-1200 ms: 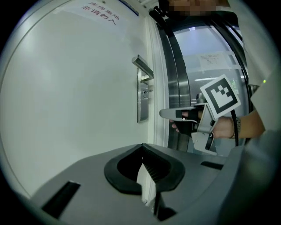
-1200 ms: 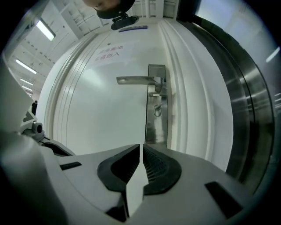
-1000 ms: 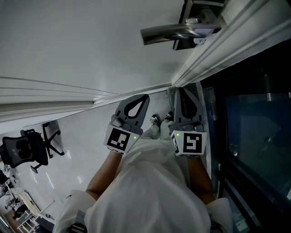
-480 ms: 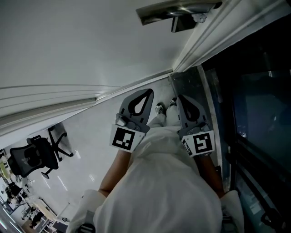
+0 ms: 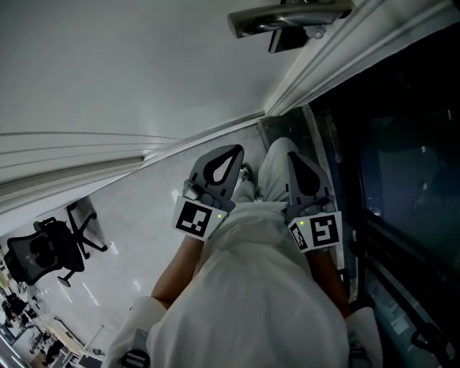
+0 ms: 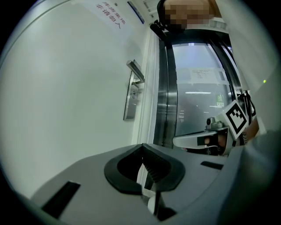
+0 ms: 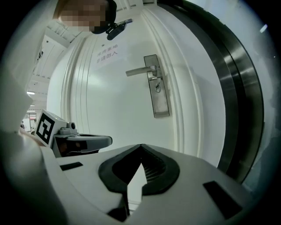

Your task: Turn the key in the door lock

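A white door carries a silver lever handle (image 5: 287, 18) over a long lock plate (image 7: 159, 88) with a small dark keyhole (image 7: 157, 89); whether a key sits in it is too small to tell. The left gripper view shows the same handle (image 6: 136, 70) and lock plate (image 6: 130, 100) from the side. My left gripper (image 5: 231, 151) and right gripper (image 5: 295, 157) hang side by side well short of the door, level with each other. Both are shut with nothing between the jaws, the tips meeting in the left gripper view (image 6: 142, 146) and the right gripper view (image 7: 140, 146).
A moulded white door frame (image 5: 309, 79) borders a dark glass panel (image 5: 402, 180) with a metal post (image 6: 164, 88) to the right of the door. A paper notice (image 7: 107, 52) is stuck above the handle. An office chair (image 5: 43, 251) stands on the shiny floor at left.
The head view has shifted so the handle sits higher in the picture. The right gripper has drifted slightly rightward. A trouser leg has stepped forward between the two grippers. Both stay shut.
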The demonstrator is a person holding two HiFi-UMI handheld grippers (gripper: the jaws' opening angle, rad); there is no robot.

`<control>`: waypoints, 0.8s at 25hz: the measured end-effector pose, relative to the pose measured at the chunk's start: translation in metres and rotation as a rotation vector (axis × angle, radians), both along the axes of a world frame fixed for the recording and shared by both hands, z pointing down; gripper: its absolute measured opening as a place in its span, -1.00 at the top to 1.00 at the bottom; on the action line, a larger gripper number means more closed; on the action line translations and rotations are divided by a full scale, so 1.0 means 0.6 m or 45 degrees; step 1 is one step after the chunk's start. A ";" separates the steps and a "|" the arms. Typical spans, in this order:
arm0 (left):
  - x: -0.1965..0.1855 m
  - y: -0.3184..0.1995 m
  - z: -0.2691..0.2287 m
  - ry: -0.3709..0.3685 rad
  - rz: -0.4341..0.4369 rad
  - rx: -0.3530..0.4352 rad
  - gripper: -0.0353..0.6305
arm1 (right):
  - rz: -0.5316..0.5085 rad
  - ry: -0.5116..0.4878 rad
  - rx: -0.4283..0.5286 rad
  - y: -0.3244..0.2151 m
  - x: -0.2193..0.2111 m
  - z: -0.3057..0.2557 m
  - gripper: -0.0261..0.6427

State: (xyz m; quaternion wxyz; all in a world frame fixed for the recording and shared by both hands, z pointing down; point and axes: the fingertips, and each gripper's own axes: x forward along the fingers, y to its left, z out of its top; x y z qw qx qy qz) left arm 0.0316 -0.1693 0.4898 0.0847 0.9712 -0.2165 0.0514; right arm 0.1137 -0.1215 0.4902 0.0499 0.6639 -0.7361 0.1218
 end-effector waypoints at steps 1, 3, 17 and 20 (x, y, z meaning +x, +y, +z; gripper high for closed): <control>0.000 0.000 0.002 0.001 -0.002 -0.003 0.88 | 0.006 0.009 0.010 0.001 0.002 -0.003 0.91; 0.001 0.001 0.004 0.003 -0.001 -0.005 0.88 | 0.019 0.028 0.029 0.004 0.006 -0.008 0.91; 0.034 -0.009 -0.035 0.015 -0.015 0.081 0.88 | 0.127 0.020 0.046 -0.004 0.064 -0.006 0.91; 0.027 -0.005 -0.031 0.008 -0.048 0.063 0.88 | 0.091 0.030 0.040 -0.015 0.059 -0.002 0.91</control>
